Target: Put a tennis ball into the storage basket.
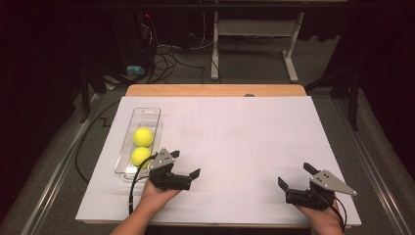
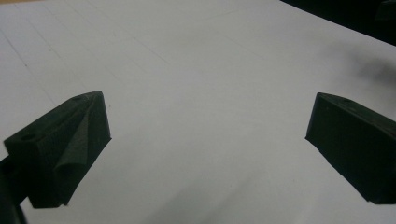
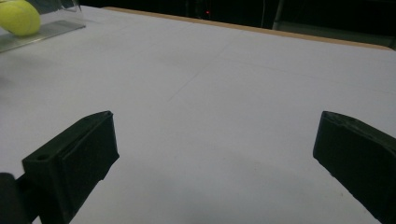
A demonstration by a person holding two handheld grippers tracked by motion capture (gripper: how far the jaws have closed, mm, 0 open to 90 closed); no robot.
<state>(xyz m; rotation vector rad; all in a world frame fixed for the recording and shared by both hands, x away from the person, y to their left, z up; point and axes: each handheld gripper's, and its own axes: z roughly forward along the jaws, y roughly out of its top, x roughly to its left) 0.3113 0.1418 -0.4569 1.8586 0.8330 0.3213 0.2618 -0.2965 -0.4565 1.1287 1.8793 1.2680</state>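
Both hand-held grippers gape wide and empty, left hand-held gripper (image 1: 186, 165) near the clear tray (image 1: 154, 115), right hand-held gripper (image 1: 295, 176) well apart. Two yellow balls (image 1: 143, 137) sit inside that tray, far left on the table (image 1: 254, 137).

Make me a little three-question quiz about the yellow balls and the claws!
1. How many yellow balls lie in the clear tray?
2. True or false: the left claw is shut on a ball.
3. Which claw is nearer the tray: A) left, B) right claw?

Key: 1) Two. 2) False; its jaws are spread wide with nothing between them. 3) A.
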